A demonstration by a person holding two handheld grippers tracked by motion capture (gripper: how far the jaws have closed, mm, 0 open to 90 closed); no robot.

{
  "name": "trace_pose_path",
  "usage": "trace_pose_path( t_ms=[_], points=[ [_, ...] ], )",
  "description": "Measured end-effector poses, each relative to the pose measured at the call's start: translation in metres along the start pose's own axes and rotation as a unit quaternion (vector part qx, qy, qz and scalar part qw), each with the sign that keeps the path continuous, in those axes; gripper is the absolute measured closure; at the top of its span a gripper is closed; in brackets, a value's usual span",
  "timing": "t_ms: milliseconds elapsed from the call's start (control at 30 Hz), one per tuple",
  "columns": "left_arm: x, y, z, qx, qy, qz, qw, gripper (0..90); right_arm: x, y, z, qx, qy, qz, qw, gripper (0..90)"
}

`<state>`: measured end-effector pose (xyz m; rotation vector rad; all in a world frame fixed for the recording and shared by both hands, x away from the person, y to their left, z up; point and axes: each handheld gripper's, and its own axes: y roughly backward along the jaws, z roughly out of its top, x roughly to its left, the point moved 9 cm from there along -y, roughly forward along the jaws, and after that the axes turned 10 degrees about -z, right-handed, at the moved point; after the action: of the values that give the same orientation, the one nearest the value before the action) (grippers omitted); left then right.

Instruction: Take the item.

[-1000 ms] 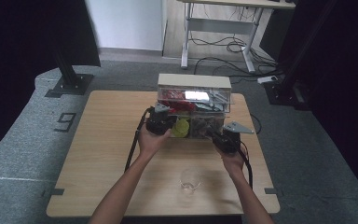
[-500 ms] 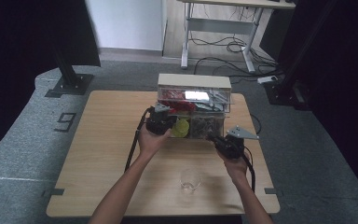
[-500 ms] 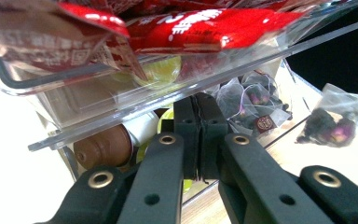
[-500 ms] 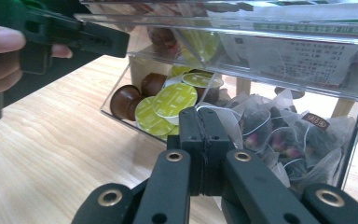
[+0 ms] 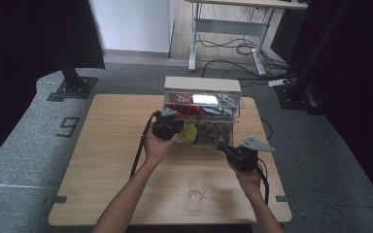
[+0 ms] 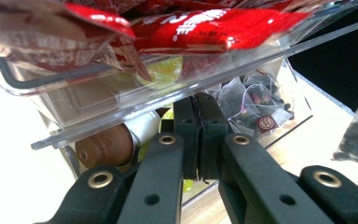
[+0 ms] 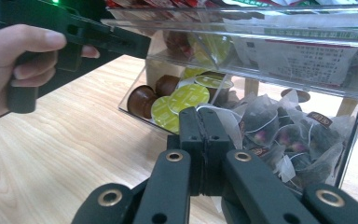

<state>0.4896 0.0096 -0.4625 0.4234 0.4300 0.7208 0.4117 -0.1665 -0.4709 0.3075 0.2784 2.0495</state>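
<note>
A clear organizer (image 5: 201, 86) stands at the back middle of the table, with red packets (image 6: 214, 25) on top and capsules (image 7: 182, 100) and tea bags below. My left gripper (image 5: 176, 128) (image 6: 198, 100) (image 7: 142, 45) is shut, its tips pinching the edge of the organizer's clear front flap (image 6: 98, 123). My right gripper (image 5: 222, 144) (image 7: 203, 114) is shut just in front of the tea-bag compartment. A tea bag (image 7: 230, 128) (image 6: 356, 135) with its white string hangs at its tips, clear of the box.
An empty drinking glass (image 5: 197, 187) stands near the front edge between my forearms. Brown and green capsules (image 6: 105, 147) lie in the lower left compartment. Bare wooden table (image 5: 107, 145) lies to the left and right of the organizer.
My right gripper has drawn back from the organizer toward the front right. The left gripper has stayed at the flap.
</note>
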Motion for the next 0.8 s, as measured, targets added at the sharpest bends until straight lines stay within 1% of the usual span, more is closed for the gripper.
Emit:
trace_pose_path(
  t_ms=[233,333,400,633,800],
  points=[
    [0.0,0.0,0.0,0.002,-0.001,0.001,1.0,88.3,0.008,0.011,0.0,-0.007,-0.001,0.015,0.9999,88.6],
    [0.0,0.0,0.0,0.002,-0.001,0.002,1.0,88.3,0.013,0.016,0.0,-0.011,-0.009,0.023,0.9996,88.6],
    [0.0,0.0,0.0,0.003,-0.001,0.003,1.0,88.3,0.016,0.019,0.0,-0.012,-0.008,0.026,0.9995,88.6],
    [0.0,0.0,0.0,0.003,0.0,0.004,1.0,88.2,0.031,0.029,-0.002,-0.017,0.005,0.035,0.9992,88.6],
    [-0.002,0.001,0.0,0.001,-0.002,0.006,1.0,88.2,0.043,0.039,-0.001,-0.026,0.009,0.046,0.9986,88.6]
  ],
)
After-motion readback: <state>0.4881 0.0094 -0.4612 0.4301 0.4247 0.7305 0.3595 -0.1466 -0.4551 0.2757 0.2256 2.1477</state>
